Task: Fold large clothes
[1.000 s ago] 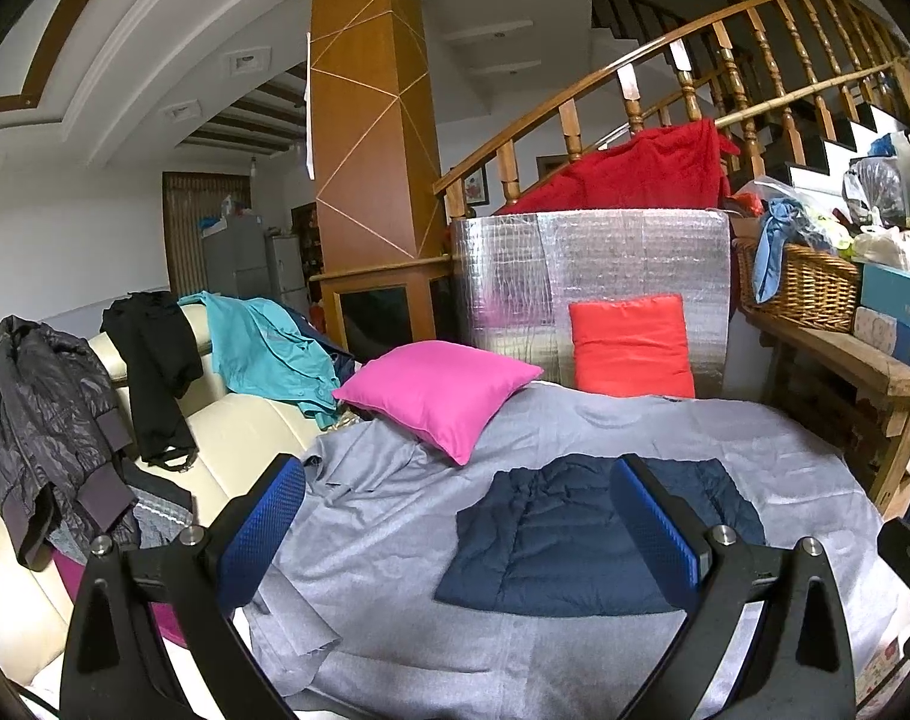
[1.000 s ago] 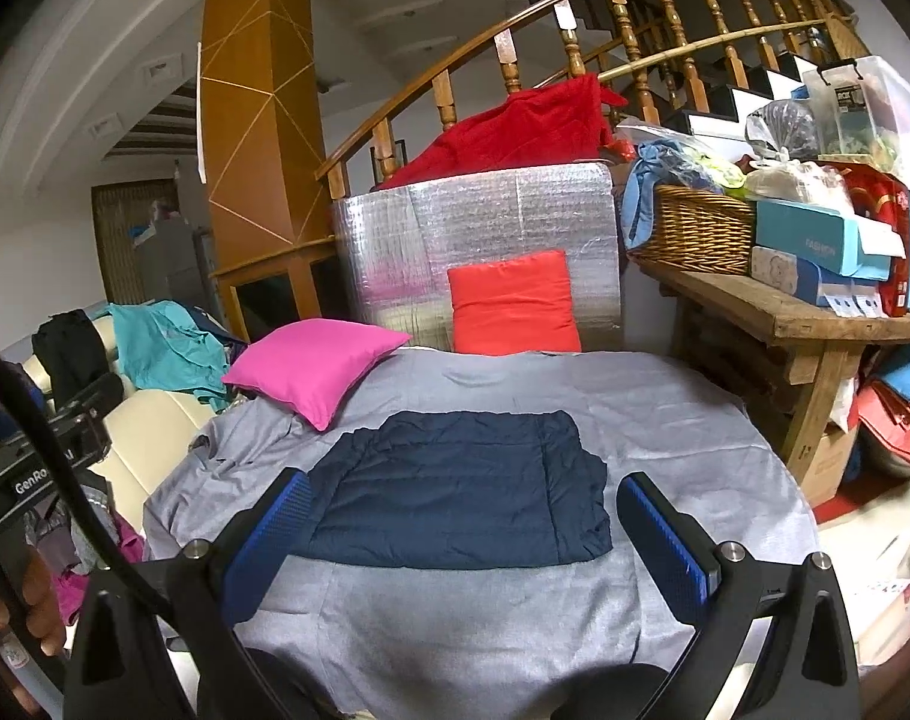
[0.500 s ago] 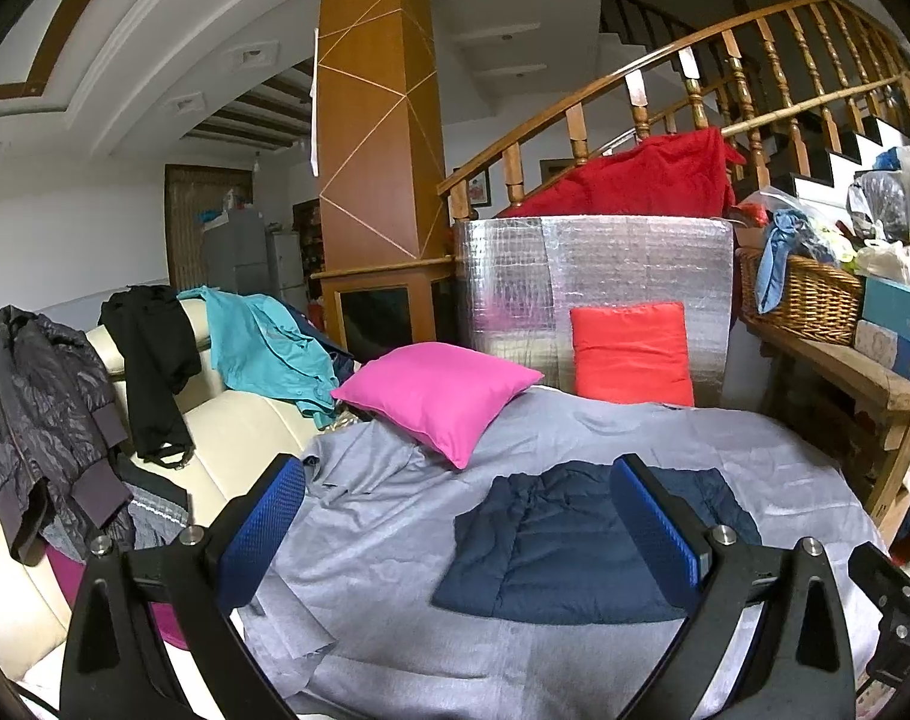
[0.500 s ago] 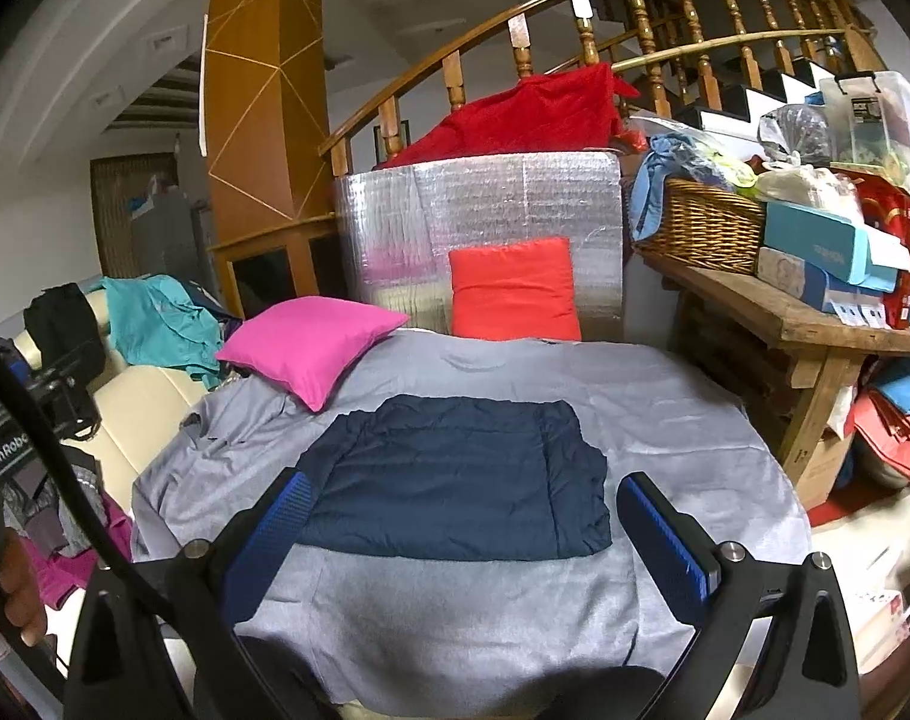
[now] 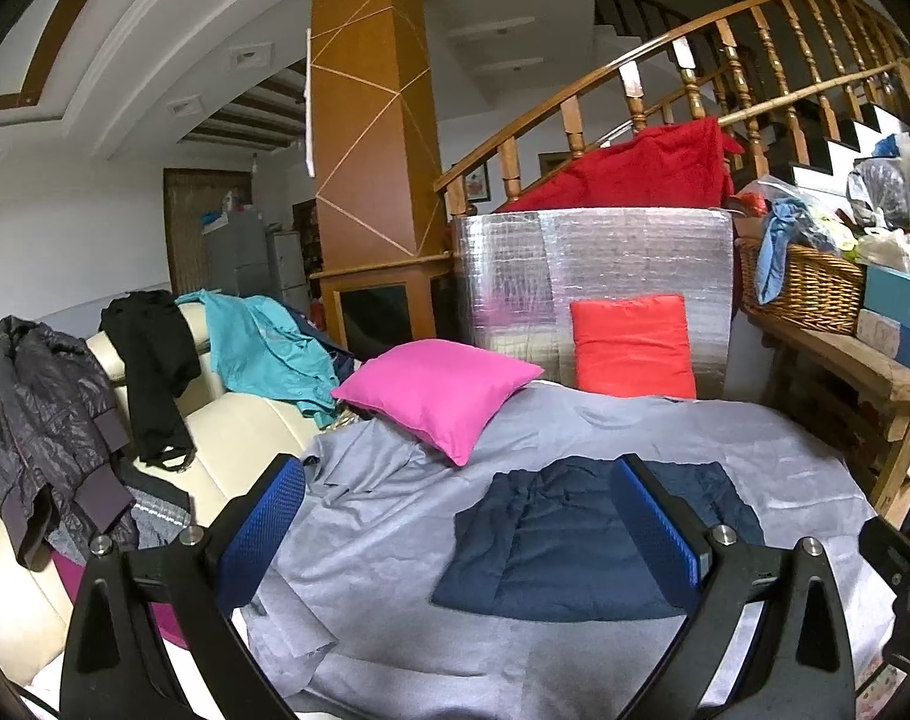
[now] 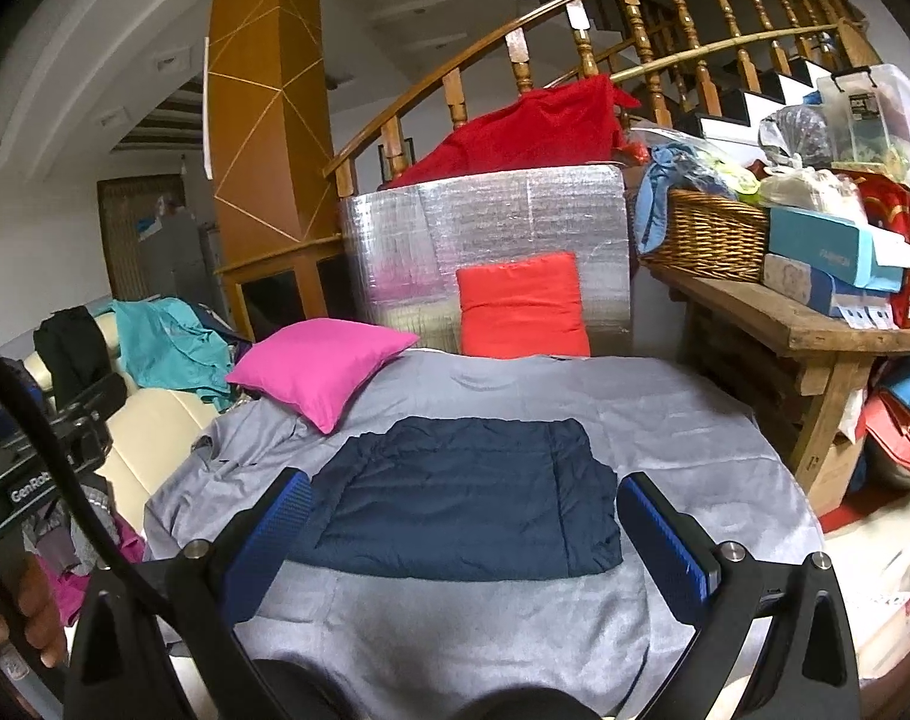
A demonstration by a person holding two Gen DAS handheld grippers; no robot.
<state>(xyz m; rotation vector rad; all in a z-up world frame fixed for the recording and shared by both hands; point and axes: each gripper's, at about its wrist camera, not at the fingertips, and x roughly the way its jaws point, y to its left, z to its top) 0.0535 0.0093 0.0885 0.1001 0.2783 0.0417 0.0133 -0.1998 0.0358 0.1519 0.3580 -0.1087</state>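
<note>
A navy quilted garment [image 6: 466,498] lies folded into a flat rectangle on the grey sheet [image 6: 682,420]; the left wrist view shows the same garment [image 5: 562,546] right of centre. My right gripper [image 6: 472,540] is open, held back above the sheet's near edge with the garment's front edge between its blue pads, not touching it. My left gripper [image 5: 460,528] is also open and empty, hovering to the garment's left. Unfolded clothes hang over the cream sofa: a dark jacket [image 5: 41,420], a black garment [image 5: 149,360] and a teal one [image 5: 263,348].
A pink cushion [image 5: 437,384] and a red cushion [image 5: 631,345] sit at the sheet's far side before a silver foil panel [image 5: 592,264]. A wooden bench [image 6: 802,330] with a wicker basket [image 6: 706,234] and boxes stands right. A hand [image 6: 11,618] holds the left gripper's handle.
Both grippers have drawn back and risen slightly from the folded garment, which looks a little smaller and lower now. Both stay open; the garment has not moved.
</note>
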